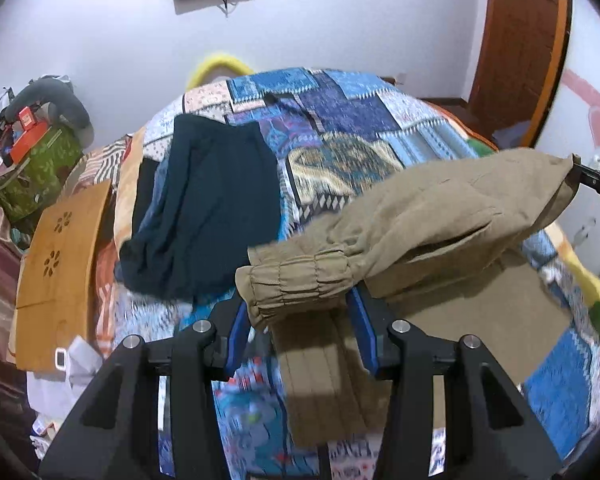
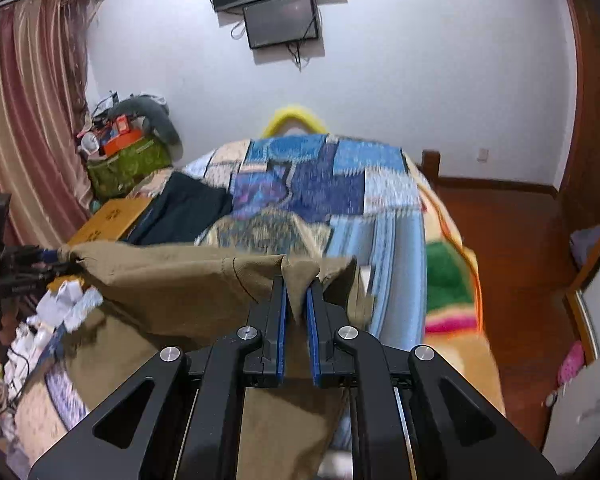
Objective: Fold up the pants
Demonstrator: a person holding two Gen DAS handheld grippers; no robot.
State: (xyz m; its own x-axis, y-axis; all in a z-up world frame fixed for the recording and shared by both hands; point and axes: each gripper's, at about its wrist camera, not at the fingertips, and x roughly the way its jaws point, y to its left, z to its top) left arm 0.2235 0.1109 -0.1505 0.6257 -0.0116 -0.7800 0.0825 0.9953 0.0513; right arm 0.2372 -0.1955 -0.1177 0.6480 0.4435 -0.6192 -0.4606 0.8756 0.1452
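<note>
Pants [image 1: 420, 224] mid-fold over bed [image 1: 340, 128]: left gripper [image 1: 300, 312] fingers clamp cuff, right gripper [image 2: 298, 300] nips other end; laying flat toward 12 o'clock remains.

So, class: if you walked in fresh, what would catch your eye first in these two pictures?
The khaki cotton pants lifted above the bed, stretched between both grippers: the left gripper clamps the gathered elastic cuff, the right gripper pinches a fabric edge. Beneath lies the bright blue patchwork blanket, with a dark navy garment on its left side.
</note>
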